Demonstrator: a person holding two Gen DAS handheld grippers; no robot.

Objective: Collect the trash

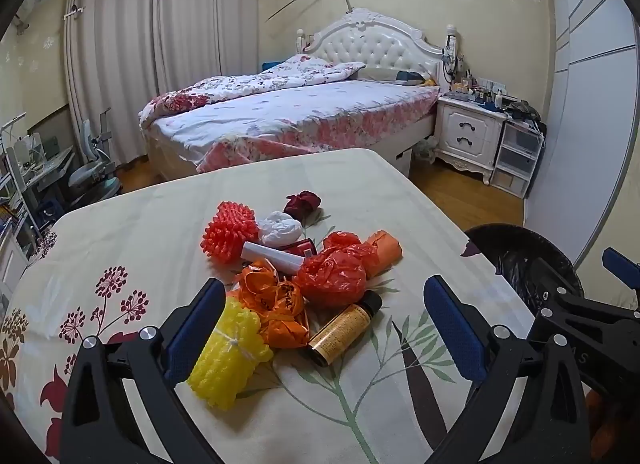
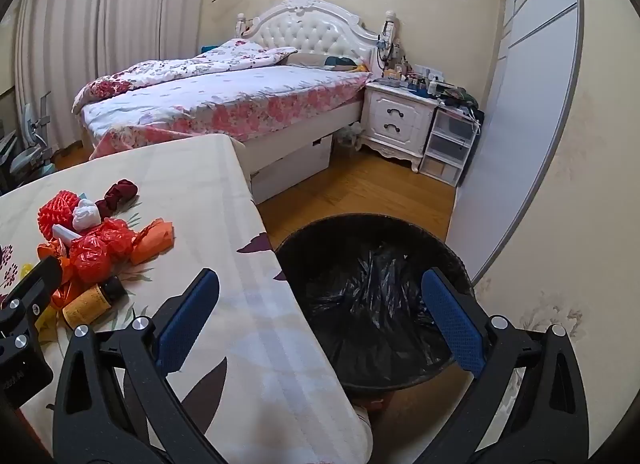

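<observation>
**Trash pile on the table, bin at its right edge**

Landmark: the table (image 1: 140,223), covered in a cream cloth with flower prints.

- Left gripper (image 1: 324,328): jaws spread wide, nothing between the pads. It hangs over the table's near part, pointing down at the pile. Its left finger stands just beside the yellow foam net; whether they touch cannot be told.
- Yellow foam net (image 1: 228,360): nearest piece of the pile, toward the table's near edge.
- Red foam net (image 1: 228,232): far left of the pile, with bare cloth open to its left as far as the table's left edge.
- Orange bags (image 1: 276,304): crumpled, mid-pile, touching the yellow foam net.
- White roll (image 1: 272,258), white wad (image 1: 280,227) and dark red cloth (image 1: 302,201): at the pile's far side, with bare cloth beyond them up to the table's far edge.
- Red bag (image 1: 332,280): crumpled, at the centre of the pile.
- Brown bottle (image 1: 340,330): lying on its side, black cap against the red bag.
- Orange paper (image 1: 384,248): right end of the pile, a strip of bare cloth between it and the table's right edge.
- Right gripper (image 2: 320,320): jaws equally wide, holding nothing; left finger over the table's right edge, right finger over the bin.
- Bin (image 2: 400,223): round, black liner, on the wood floor right against the table's right edge, its mouth below the tabletop. Open floor lies beyond it.
</observation>
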